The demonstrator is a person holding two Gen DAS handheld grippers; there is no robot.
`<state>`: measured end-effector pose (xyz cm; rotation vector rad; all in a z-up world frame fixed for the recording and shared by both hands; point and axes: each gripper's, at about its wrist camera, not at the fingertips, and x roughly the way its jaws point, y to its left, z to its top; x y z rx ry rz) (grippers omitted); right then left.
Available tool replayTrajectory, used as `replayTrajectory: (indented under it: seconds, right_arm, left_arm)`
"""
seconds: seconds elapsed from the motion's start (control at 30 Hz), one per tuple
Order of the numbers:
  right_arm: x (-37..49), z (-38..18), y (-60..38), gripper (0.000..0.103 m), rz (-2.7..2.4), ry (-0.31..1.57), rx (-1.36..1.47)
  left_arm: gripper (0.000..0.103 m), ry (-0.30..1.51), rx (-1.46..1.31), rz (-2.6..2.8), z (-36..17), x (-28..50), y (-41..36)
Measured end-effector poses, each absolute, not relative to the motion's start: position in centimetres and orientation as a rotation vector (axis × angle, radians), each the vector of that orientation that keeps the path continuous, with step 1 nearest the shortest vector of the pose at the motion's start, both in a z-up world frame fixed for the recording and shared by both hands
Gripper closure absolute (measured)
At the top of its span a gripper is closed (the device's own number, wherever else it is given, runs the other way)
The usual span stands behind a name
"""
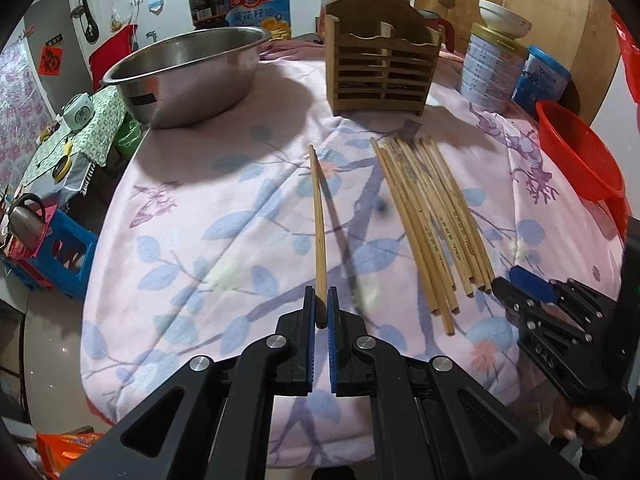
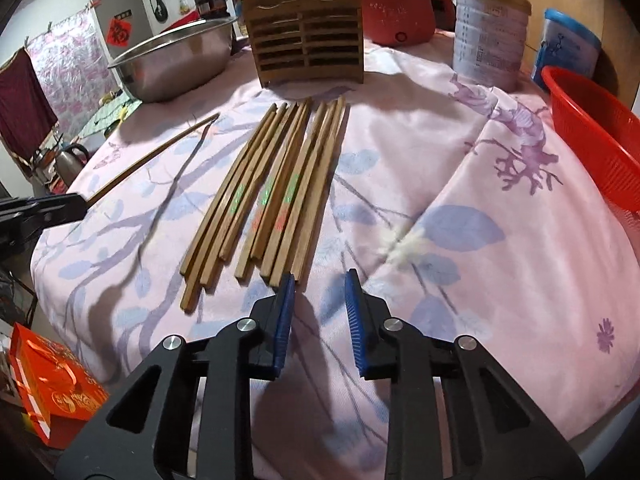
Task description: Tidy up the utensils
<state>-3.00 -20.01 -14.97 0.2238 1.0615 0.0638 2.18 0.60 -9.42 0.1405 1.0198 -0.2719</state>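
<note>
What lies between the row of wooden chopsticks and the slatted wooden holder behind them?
Only bare floral cloth separates the chopstick row from the slatted wooden holder, clearest in the right wrist view.

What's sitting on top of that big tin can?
A white bowl sits upright on the tin can, covering most of its gold lid. What is inside the bowl or the can cannot be seen.

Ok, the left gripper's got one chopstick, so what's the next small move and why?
Probably carry it to the wooden holder and drop it in: the left gripper is shut on a single chopstick, and the holder stands just behind.
</note>
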Motion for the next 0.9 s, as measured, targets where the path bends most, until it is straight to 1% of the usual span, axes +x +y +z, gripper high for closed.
replayTrajectory:
  seconds: [0.27, 0.47, 0.57, 0.6, 0.63, 0.73, 0.9]
  right_arm:
    - [-2.8, -15.0, -19.2, 0.074, 0.006, 1.041, 0.275]
    - [-2.8, -15.0, -17.6, 0.073, -0.05, 1.013, 0.216]
    - [-2.4, -15.2, -17.6, 0.079, -0.075, 0.989, 0.21]
    - [-2.3, -15.3, -17.8, 0.093, -0.076, 0.984, 0.218]
    - [-2.2, -15.3, -18.2, 0.096, -0.068, 0.985, 0.241]
    - [-2.2, -14.8, -19.9, 0.097, -0.062, 0.995, 0.283]
    - [-1.2, -11.1, -23.3, 0.097, 0.015, 0.948, 0.221]
  left_arm:
    - [0.097, 1.025, 0.166, -0.283, -9.3, 1.9, 2.3]
    - [0.097, 1.021, 0.193, -0.315, -9.0, 2.2, 3.0]
    - [0.097, 1.017, 0.2, -0.331, -8.8, 2.5, 3.0]
    - [0.097, 1.016, 0.204, -0.335, -8.8, 2.6, 2.9]
    - [0.097, 1.017, 0.207, -0.334, -8.8, 2.7, 2.7]
    - [0.097, 1.016, 0.19, -0.323, -8.5, 3.3, 2.2]
    - [0.097, 1.005, 0.15, -0.261, -6.5, 4.7, 0.9]
